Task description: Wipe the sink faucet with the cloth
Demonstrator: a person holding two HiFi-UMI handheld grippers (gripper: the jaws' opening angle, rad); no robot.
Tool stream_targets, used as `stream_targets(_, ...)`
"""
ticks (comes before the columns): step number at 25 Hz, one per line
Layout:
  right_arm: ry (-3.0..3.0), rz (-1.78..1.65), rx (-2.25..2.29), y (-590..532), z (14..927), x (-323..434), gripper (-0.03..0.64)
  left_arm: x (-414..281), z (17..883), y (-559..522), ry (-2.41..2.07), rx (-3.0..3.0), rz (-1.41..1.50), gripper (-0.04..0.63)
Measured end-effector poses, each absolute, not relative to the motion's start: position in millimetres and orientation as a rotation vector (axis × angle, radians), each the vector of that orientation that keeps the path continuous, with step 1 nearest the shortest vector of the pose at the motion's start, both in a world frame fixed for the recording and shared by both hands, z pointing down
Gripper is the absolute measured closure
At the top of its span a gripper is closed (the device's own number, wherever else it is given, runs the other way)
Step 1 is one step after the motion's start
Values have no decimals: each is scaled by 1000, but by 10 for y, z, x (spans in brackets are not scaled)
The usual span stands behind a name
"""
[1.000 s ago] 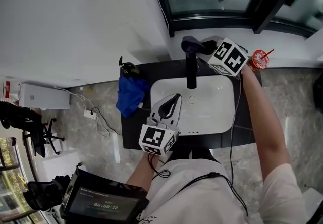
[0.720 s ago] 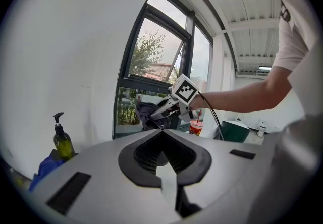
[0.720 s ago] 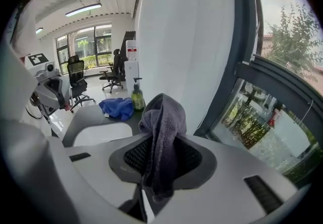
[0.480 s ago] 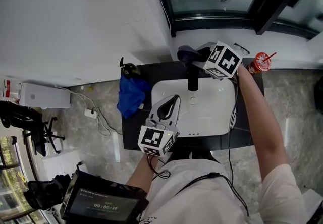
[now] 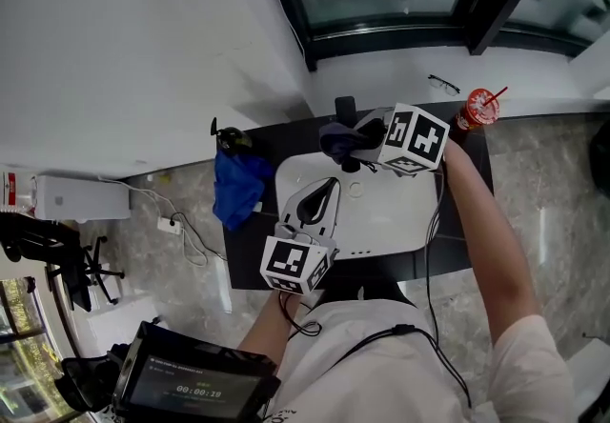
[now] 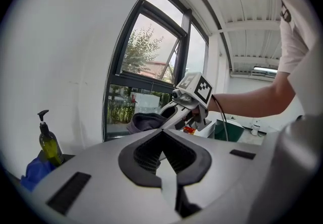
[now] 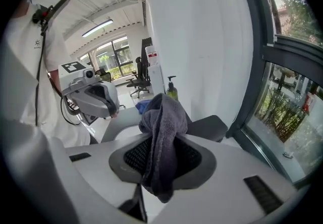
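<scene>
My right tongs (image 5: pixel 355 141) are clamped on the grey cloth (image 5: pixel 335 139). In the right gripper view the cloth (image 7: pixel 162 137) bunches between the pads and spills out past them. From the head view, the cloth lies across the black faucet (image 5: pixel 344 110) at the back edge of the worktop (image 5: pixel 467 221), over the rear of the white sink (image 5: pixel 405 211). The spout's tip shows just below the cloth. I can't tell how firmly the cloth bears on the faucet.

My left tongs (image 5: pixel 327 188) are together with nothing between them. They are held over the sink's front left part, pointing toward the faucet and well short of it.

A soap bottle (image 5: pixel 229 137) stands at the worktop's back left corner. A blue bundle (image 5: pixel 236 185) hangs over the left edge, and a red cup (image 5: pixel 477 109) stands at the back right corner.
</scene>
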State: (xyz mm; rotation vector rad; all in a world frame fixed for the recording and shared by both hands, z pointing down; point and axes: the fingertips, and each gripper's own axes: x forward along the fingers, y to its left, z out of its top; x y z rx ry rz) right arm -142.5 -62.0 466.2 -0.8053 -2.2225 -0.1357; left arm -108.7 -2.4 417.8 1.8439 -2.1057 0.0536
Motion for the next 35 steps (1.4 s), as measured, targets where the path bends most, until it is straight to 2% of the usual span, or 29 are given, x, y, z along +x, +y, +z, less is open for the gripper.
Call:
stream_targets(4,-2199,-96,-901,-416,4719,-1191,518,-1057,4184,-80,-2090,1858,57,603)
stream_targets(7,-2279,59,-895,-425,4686,-1035,518,-1055,4183,-109,-2086,1865,60,603)
stream_targets(13,-2428,327,-596,-1138,4837,-927,518,-1081,4190,-110,-2086,1867,87,603)
stream_targets(23,-2222,39,-48,-1733,5788,-1293,518,-1102,4223,-68,-2092,1839,111,603)
stream_targets(35,-1983,-172,-103,-1529,6295,-1395,518,-1170,4240,-69,-2107,1819,103,603)
